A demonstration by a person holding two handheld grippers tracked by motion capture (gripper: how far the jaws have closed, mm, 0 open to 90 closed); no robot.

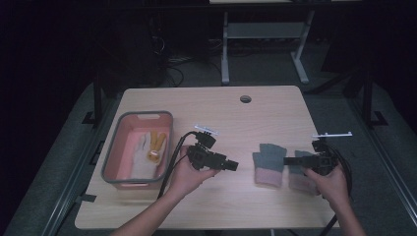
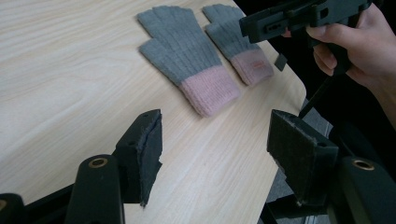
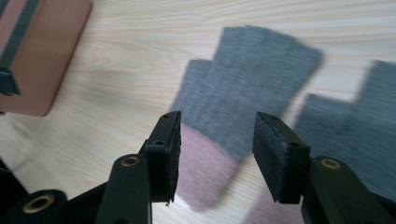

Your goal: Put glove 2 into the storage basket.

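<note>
Two grey gloves [image 1: 284, 169] with pink cuffs are laid side by side near the table's [image 1: 236, 206] right edge. The right gripper [image 1: 290, 161] is held open over them, the left gripper [image 1: 231, 165] open mid-table. One cuff could be pinched alone, leaving the glove to slip or drag its neighbour.

Beyond the right jaws, the nearer glove [image 3: 243, 107] is smeared by motion blur, its pink cuff partly hidden behind the left jaw. The second glove [image 3: 359, 126], right of the jaws, is cut off by the frame edge.
</note>
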